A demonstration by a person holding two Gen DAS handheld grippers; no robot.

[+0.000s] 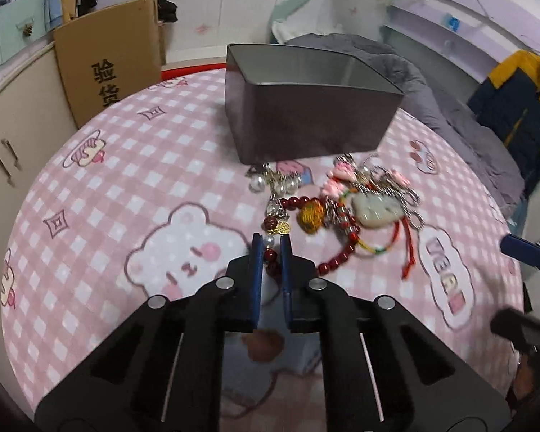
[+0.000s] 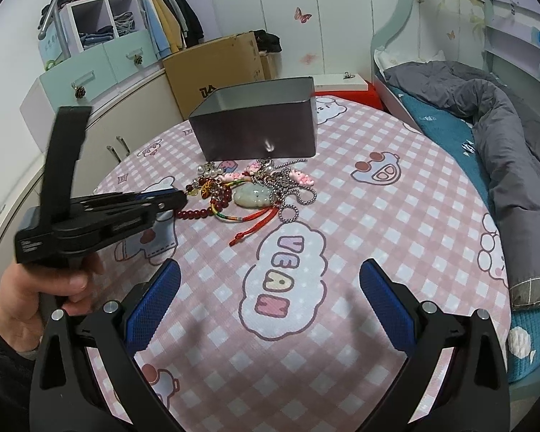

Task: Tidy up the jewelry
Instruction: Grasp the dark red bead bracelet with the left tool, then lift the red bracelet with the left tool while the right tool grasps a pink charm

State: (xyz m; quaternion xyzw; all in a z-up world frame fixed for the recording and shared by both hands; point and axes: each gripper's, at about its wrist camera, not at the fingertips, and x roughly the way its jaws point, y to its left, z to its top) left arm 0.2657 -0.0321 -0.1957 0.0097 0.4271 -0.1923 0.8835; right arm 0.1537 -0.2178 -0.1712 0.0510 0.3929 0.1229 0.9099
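A pile of jewelry lies on the pink checked cloth in front of an open dark metal box. It holds a red bead bracelet, a pale jade pendant, pearls and silver chains. My left gripper is shut on the red bead bracelet at its near end, low over the cloth. In the right wrist view the pile and box lie ahead, and the left gripper reaches in from the left. My right gripper is open and empty, nearer than the pile.
The round table has a pink cartoon cloth. A cardboard box and cabinets stand at the back left. A bed with a grey quilt is on the right.
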